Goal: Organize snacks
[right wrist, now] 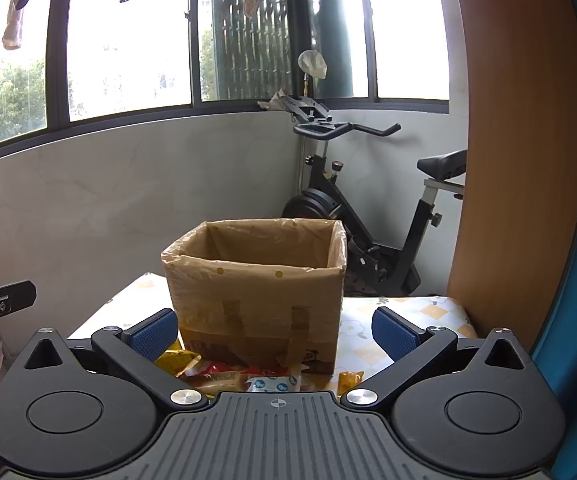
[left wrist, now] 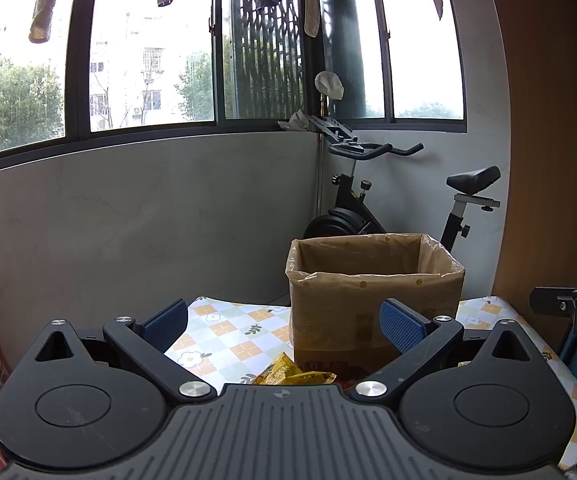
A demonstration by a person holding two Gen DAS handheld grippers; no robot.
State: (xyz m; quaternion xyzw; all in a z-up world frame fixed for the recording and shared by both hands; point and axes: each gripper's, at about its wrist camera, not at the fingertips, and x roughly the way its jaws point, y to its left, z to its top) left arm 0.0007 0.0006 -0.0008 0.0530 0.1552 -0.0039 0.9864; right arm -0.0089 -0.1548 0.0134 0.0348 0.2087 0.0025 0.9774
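Observation:
A cardboard box lined with clear plastic stands open on the table. Snack packets lie in front of it: a yellow packet, and in the right wrist view a yellow packet, red packets, a white and blue packet and a small yellow one. My left gripper is open and empty, hovering short of the box. My right gripper is open and empty, with the box straight ahead between its fingers.
The table wears a checked flower-pattern cloth. An exercise bike stands behind the table by the grey wall. A wooden panel rises at the right. The other gripper shows at each view's edge.

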